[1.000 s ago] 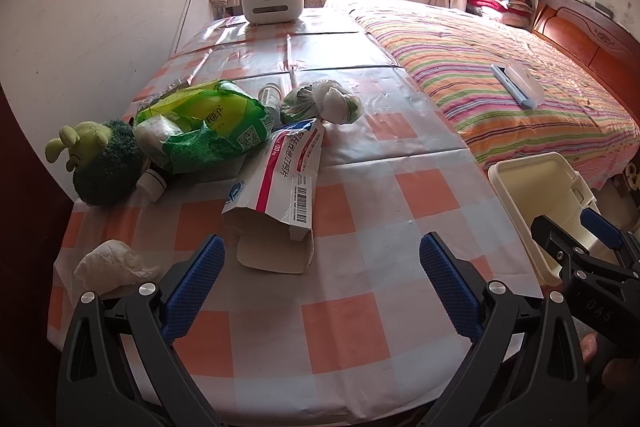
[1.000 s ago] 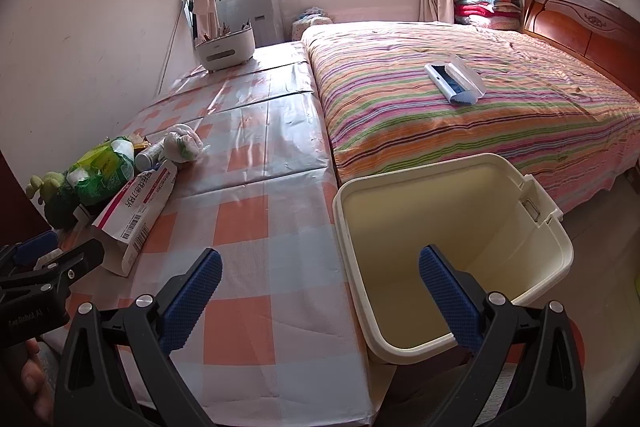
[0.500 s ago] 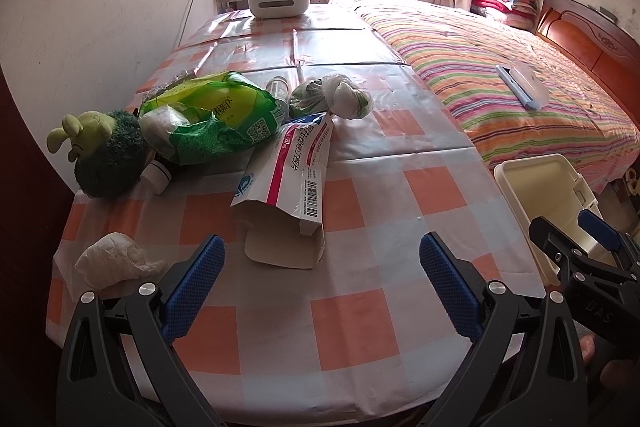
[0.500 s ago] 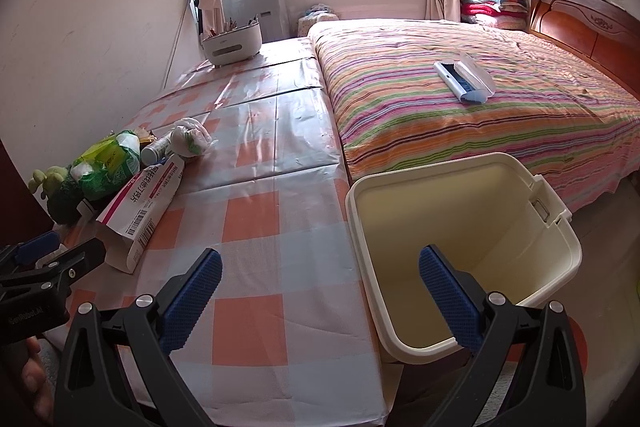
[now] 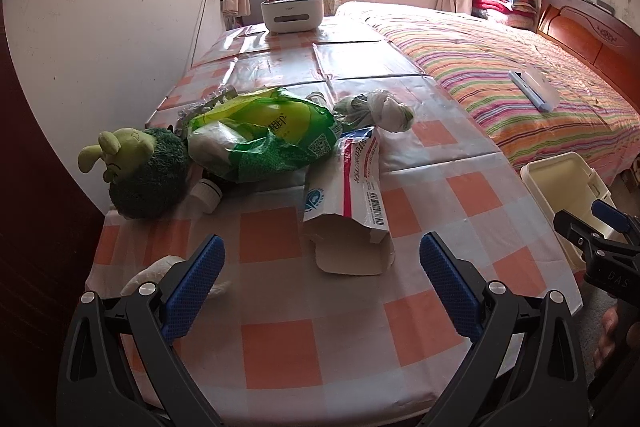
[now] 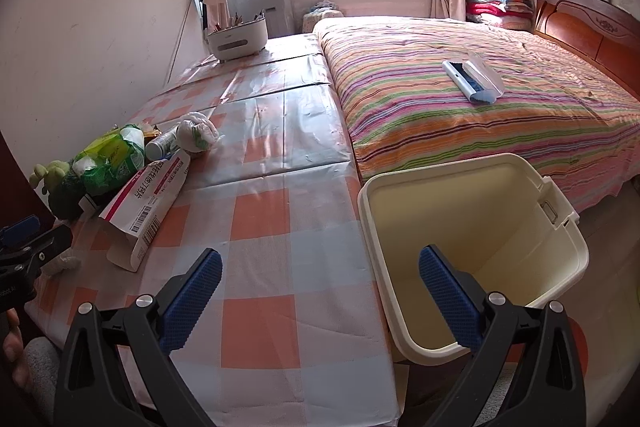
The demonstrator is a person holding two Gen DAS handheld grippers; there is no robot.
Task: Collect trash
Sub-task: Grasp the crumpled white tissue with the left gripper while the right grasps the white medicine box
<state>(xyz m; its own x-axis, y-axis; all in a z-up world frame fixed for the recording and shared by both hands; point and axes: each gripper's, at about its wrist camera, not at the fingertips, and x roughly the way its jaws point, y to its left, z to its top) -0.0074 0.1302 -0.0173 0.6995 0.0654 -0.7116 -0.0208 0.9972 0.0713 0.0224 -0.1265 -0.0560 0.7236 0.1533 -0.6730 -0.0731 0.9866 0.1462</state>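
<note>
**Starting the pickup with the nearest trash**

Lying at centre frame in the left wrist view: an opened medicine carton [image 5: 352, 203], flattened mouth toward the camera, on the checked tablecloth [image 5: 276, 351]. Behind it, toward upper left, a green plastic bag [image 5: 260, 139], a knotted white bag [image 5: 384, 109] and a small white bottle [image 5: 205, 194]; a crumpled tissue [image 5: 152, 273] at lower left, just beside the left gripper [image 5: 320, 279]. Cream bin [image 6: 472, 227] at lower right of the right wrist view, apparently empty, beside the table edge. Both jaws spread wide, holding nothing; right gripper [image 6: 320, 287] poised over the bin rim. Probably best to close on the carton's folded edge, lift clear, then carry across to the bin. Best left alone: the green plush toy [image 5: 140, 175], likely no trash.
</note>
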